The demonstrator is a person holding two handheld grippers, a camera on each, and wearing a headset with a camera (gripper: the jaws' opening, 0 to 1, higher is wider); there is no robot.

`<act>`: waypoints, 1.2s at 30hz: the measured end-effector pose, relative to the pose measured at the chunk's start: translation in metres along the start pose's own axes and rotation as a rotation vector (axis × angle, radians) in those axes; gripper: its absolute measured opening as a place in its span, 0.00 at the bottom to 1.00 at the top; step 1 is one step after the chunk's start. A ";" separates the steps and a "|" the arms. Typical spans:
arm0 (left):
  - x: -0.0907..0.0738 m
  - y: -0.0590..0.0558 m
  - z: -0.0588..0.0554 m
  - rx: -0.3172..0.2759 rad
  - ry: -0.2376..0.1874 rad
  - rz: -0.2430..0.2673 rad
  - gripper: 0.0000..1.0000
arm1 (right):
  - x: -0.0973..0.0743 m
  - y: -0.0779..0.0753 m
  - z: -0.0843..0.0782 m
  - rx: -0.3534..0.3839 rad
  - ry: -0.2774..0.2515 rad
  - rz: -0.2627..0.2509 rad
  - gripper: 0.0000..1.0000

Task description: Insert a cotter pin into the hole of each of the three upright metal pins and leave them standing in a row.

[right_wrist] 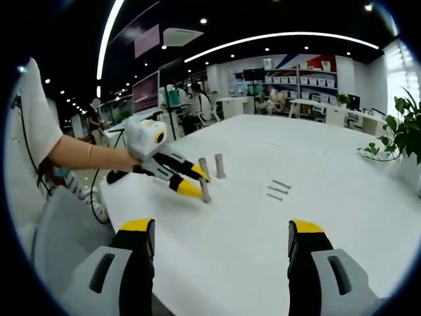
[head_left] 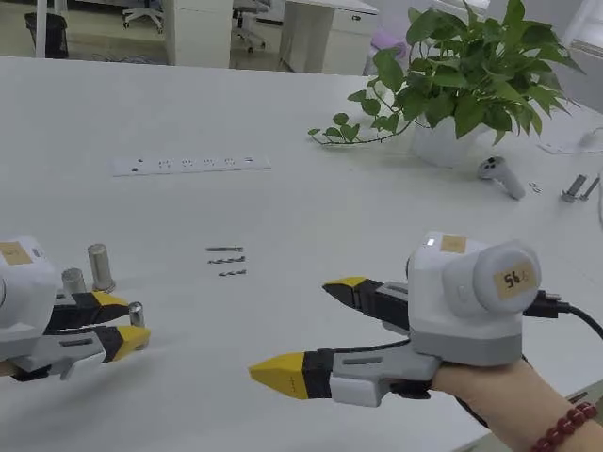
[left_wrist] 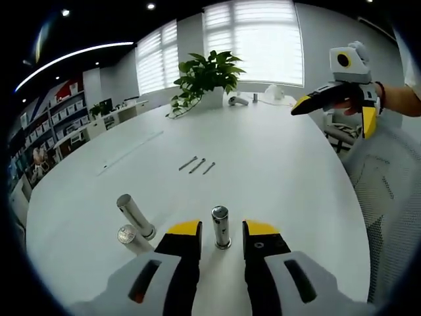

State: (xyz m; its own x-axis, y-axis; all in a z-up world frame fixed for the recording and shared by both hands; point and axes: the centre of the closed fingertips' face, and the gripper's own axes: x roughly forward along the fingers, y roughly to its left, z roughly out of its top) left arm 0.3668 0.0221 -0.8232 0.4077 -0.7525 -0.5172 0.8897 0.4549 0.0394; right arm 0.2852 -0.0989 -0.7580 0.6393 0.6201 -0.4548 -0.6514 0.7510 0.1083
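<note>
Over on the left, the left gripper [head_left: 124, 321] sits low on the white table [head_left: 311, 188] with its jaws a little apart. One upright metal pin [left_wrist: 220, 225] stands in the gap between the yellow tips, with a sliver of space on either side. Two more metal pins [head_left: 100, 266] stand just behind that gripper, close together. Toward the middle, three cotter pins [head_left: 226, 261] lie side by side, well apart from both grippers. On the right, the right gripper [head_left: 309, 329] hangs with its jaws spread wide, holding nothing.
</note>
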 end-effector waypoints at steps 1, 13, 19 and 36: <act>-0.001 0.000 0.000 -0.001 0.000 0.007 0.26 | 0.000 0.000 0.000 0.000 0.000 0.003 0.84; -0.025 -0.001 0.003 -0.125 -0.042 0.131 0.51 | 0.014 -0.024 0.004 -0.054 0.030 -0.030 0.65; -0.039 -0.003 0.005 -0.167 -0.062 0.178 0.57 | 0.024 -0.043 0.011 -0.037 0.030 -0.044 0.49; -0.061 -0.001 0.010 -0.226 -0.100 0.295 0.78 | 0.072 -0.073 0.001 -0.119 0.177 0.031 0.31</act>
State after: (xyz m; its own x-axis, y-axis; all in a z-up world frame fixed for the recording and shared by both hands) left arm 0.3430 0.0630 -0.7831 0.6676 -0.6110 -0.4254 0.6678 0.7441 -0.0206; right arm 0.3795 -0.1089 -0.7981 0.5431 0.5847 -0.6026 -0.7201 0.6935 0.0239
